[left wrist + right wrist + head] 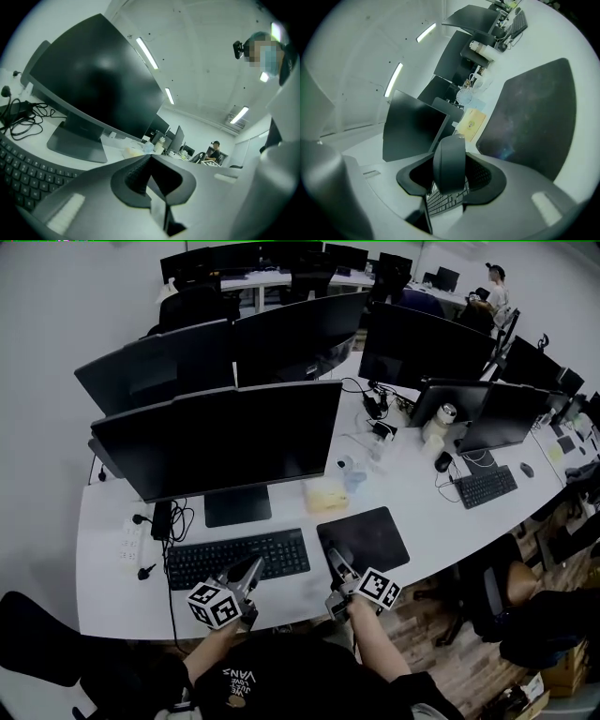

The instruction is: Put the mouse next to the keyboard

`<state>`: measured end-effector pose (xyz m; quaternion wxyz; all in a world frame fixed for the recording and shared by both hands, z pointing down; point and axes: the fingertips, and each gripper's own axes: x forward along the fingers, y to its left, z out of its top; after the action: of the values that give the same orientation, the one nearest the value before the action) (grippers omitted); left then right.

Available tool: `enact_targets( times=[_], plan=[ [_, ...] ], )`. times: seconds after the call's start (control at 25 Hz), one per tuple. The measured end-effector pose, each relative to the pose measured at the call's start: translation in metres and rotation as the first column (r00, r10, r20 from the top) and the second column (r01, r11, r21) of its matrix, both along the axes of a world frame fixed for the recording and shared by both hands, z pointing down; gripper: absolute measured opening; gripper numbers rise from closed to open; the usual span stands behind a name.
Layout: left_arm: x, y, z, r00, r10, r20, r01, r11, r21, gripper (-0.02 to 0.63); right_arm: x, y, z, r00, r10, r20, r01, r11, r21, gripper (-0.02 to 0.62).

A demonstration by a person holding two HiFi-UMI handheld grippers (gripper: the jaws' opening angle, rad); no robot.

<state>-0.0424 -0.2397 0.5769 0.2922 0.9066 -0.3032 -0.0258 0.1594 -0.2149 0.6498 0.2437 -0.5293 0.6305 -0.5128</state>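
Right gripper (337, 564), lower centre of the head view, was clamped on the mouse (449, 162). Its own view showed the dark rounded body upright between the two jaws, gripped on its sides. Mouse was off the desk (111, 601) or only just above it; can't tell which. It sat over the lower left corner of the mousepad (365, 538).

Left gripper (251, 571), just left of the right one, had its jaws closed together with nothing between them. It hovered over the keyboard's near right corner.

Key relation: the keyboard (240, 559) lay just to the left of the held mouse in the head view. Its long axis ran left-right across the frame, with the right end tipped slightly up. Its keys showed low between the jaws in the right gripper view.

Target spot looked like the bare strip of desk between the keyboard's right end and the mousepad's left edge, directly beside the right gripper. That made the right gripper the nearer tool, and it was already loaded. Judged next move: a short shift left and down, then let go. Risk: setting it on the pad edge, or bumping the left gripper, which sat close.

Further back, upper centre: the monitor (219, 441) behind the keyboard.
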Motion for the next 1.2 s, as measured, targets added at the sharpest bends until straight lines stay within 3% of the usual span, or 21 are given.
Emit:
enact_targets(
  times=[0.24, 0.8, 1.0, 1.2],
  plan=[
    [0.006, -0.019, 0.008, 1.000, -0.018, -0.007, 0.017, 1.000, -0.022, 0.002, 0.007, -0.022, 0.022, 1.000, -0.025, -0.020, 0.023, 0.997, -0.069, 0.179],
    [0.023, -0.042, 0.018, 0.979, -0.204, -0.001, 0.203, 0.976, -0.074, 0.002, 0.023, -0.074, 0.065, 0.987, -0.159, -0.016, 0.152, 0.967, -0.205, 0.179],
    [0.026, -0.043, 0.023, 0.973, -0.232, 0.002, 0.231, 0.968, -0.096, 0.002, 0.021, -0.073, 0.076, 0.973, -0.227, -0.034, 0.205, 0.925, -0.318, 0.193],
    [0.026, -0.044, 0.028, 0.971, -0.238, -0.003, 0.236, 0.965, -0.112, 0.002, 0.014, -0.062, 0.078, 0.947, -0.310, -0.080, 0.266, 0.900, -0.346, 0.253]
  ],
)
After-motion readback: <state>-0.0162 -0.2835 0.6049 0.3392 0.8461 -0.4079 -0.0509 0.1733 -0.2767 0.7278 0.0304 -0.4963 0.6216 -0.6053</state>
